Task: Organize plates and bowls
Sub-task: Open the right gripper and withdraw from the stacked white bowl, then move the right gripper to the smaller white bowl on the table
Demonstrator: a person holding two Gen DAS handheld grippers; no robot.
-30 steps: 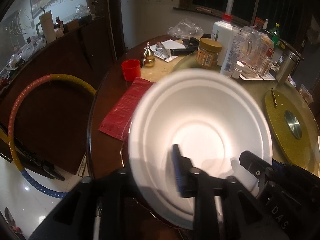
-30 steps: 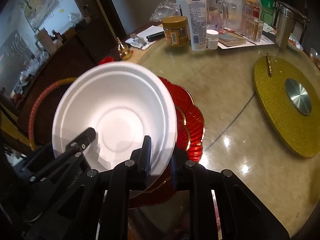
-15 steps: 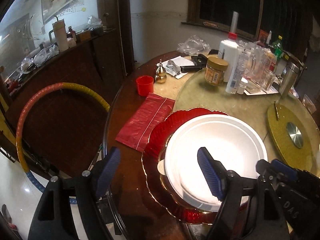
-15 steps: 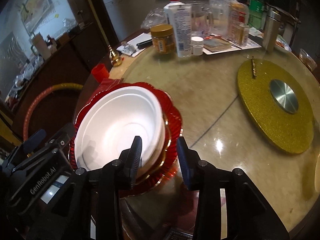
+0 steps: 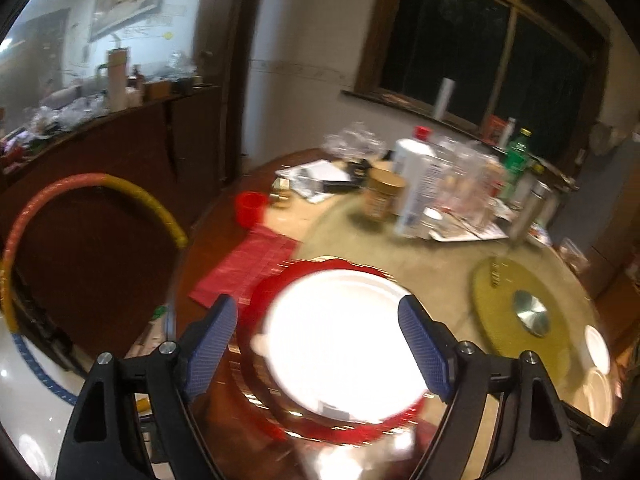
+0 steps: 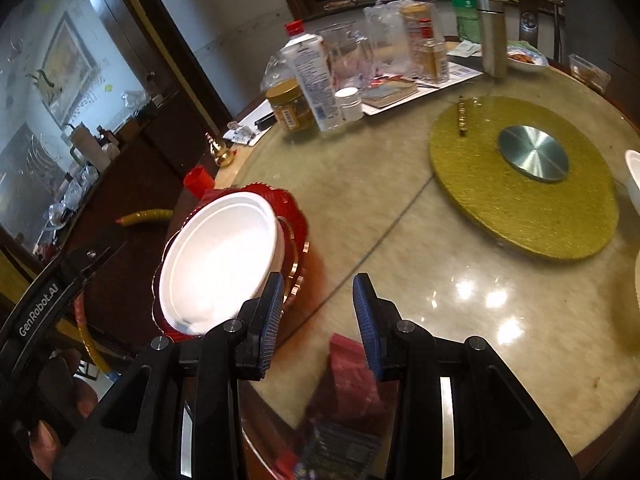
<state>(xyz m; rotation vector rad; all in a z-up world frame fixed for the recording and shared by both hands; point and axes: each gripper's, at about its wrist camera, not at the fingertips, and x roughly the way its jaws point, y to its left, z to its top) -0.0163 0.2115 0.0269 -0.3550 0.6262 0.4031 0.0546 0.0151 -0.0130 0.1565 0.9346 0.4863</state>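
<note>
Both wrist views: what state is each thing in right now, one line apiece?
white bowl: released, nested on the red plate.
red plate: flat on the table, carrying the bowl.
left gripper: jaws opening, nothing between pads.
right gripper: open, empty.
lotion bottle: upright, red cap on.

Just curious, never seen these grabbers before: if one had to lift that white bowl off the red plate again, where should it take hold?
Probably the white bowl's thin raised rim, one finger inside and one outside, coming from the near table edge, where the rim overhangs the red plate.
</note>
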